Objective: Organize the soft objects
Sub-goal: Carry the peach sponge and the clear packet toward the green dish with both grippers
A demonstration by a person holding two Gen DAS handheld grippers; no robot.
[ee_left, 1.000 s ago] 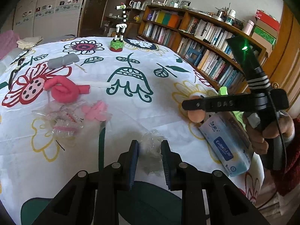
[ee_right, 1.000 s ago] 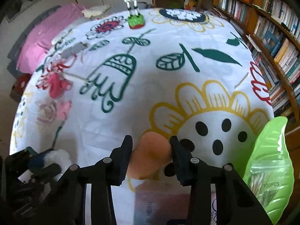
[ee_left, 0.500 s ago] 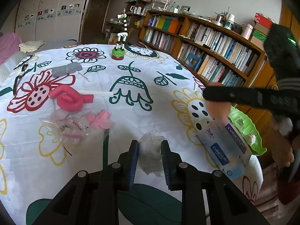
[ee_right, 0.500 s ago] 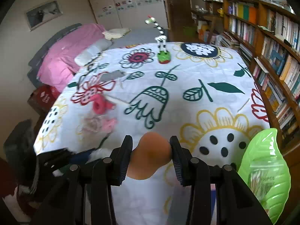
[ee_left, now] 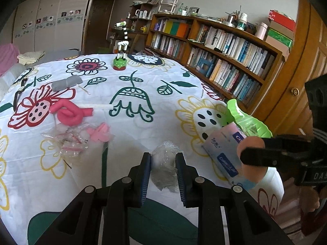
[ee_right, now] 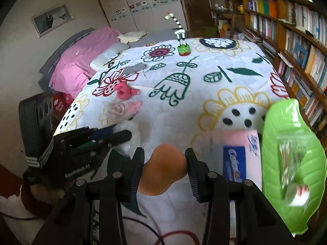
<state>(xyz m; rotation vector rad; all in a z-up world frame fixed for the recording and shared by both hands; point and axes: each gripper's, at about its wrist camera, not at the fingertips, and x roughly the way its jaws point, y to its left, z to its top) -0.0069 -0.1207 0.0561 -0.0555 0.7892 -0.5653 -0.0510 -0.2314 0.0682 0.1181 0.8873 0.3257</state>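
Observation:
My left gripper (ee_left: 163, 163) is shut on a crumpled clear plastic bag (ee_left: 165, 163) just above the flowered cloth near the table's front edge. My right gripper (ee_right: 165, 166) is shut on an orange soft sponge (ee_right: 163, 171), held in the air at the front right; it also shows in the left wrist view (ee_left: 253, 153). A knotted pink foam tube (ee_left: 69, 113), a pink soft piece (ee_left: 100, 132) and a grey roll (ee_left: 65, 82) lie on the left half of the table. The left gripper shows in the right wrist view (ee_right: 120, 135).
A pink-and-blue tissue pack (ee_left: 226, 153) and a green leaf-shaped tray (ee_right: 290, 159) with a cotton swab bag sit at the right edge. A clear packet (ee_left: 67, 140) lies at left. A zebra figurine (ee_left: 121, 49) stands far back. Bookshelves (ee_left: 224, 61) line the right.
My right gripper has lifted the orange sponge off the table and drawn it back towards the front right. My left gripper still holds the plastic bag in about the same place.

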